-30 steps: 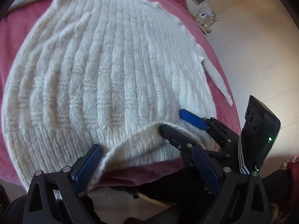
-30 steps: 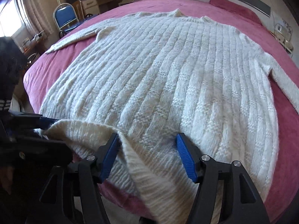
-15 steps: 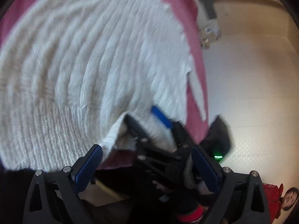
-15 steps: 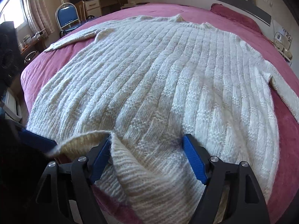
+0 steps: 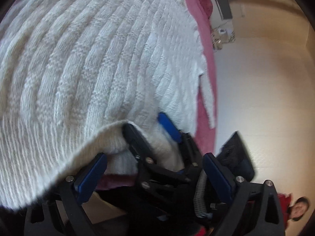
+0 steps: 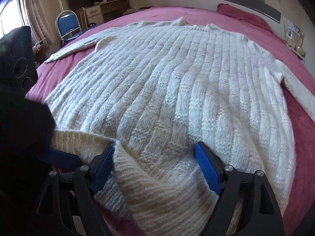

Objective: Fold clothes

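Covering the pink bed [image 6: 206, 17], a white sweater [image 6: 167, 90].

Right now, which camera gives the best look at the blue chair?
The right wrist view: the blue chair stands beyond the pink bed, near the curtains, upper left, above the white sweater. The left wrist view shows none of it.

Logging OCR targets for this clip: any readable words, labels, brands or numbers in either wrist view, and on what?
No text can be read in either view.
Black speaker-like box with round rings: faint marks by the rings, too small to read.
Patterned white panel on the wall behind the cluttered bedside stand: decoration only, no letters.
White cable-knit sweater on the pink bedspread: no visible tag or label.
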